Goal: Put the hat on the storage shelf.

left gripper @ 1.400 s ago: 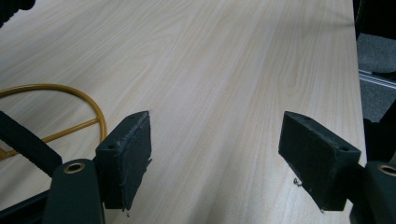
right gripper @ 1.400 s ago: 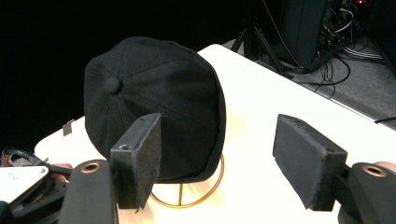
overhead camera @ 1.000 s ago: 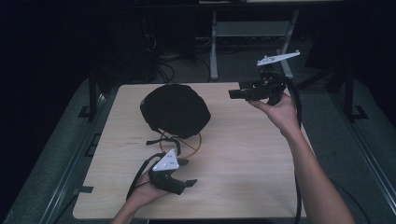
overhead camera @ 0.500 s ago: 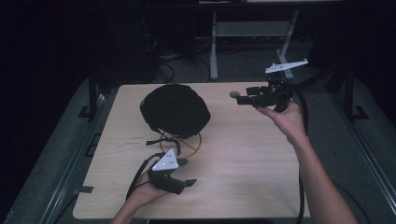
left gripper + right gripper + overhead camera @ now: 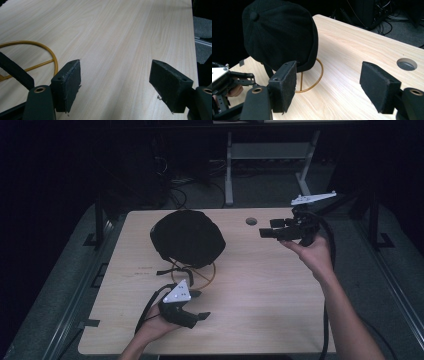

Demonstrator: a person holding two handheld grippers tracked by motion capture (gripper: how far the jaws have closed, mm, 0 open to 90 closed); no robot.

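A black cap (image 5: 187, 236) (image 5: 279, 35) rests on a thin gold wire stand (image 5: 207, 277) (image 5: 312, 82) at the table's back left. Its black strap (image 5: 15, 70) hangs beside the stand's ring (image 5: 37, 50). My left gripper (image 5: 200, 312) (image 5: 117, 87) lies low near the front edge, just in front of the stand, open with bare wood between its jaws. My right gripper (image 5: 265, 233) (image 5: 329, 85) is held up above the table's right side, pointing left toward the cap, open and holding nothing.
The wooden table (image 5: 260, 300) has a round cable hole (image 5: 251, 221) (image 5: 407, 64) near its back edge. Metal desk legs and cables (image 5: 230, 170) stand on the dark floor behind. Black cables trail from both grippers.
My right gripper has drifted right and slightly down, still facing the cap. The left gripper has edged a little to the right near the front edge.
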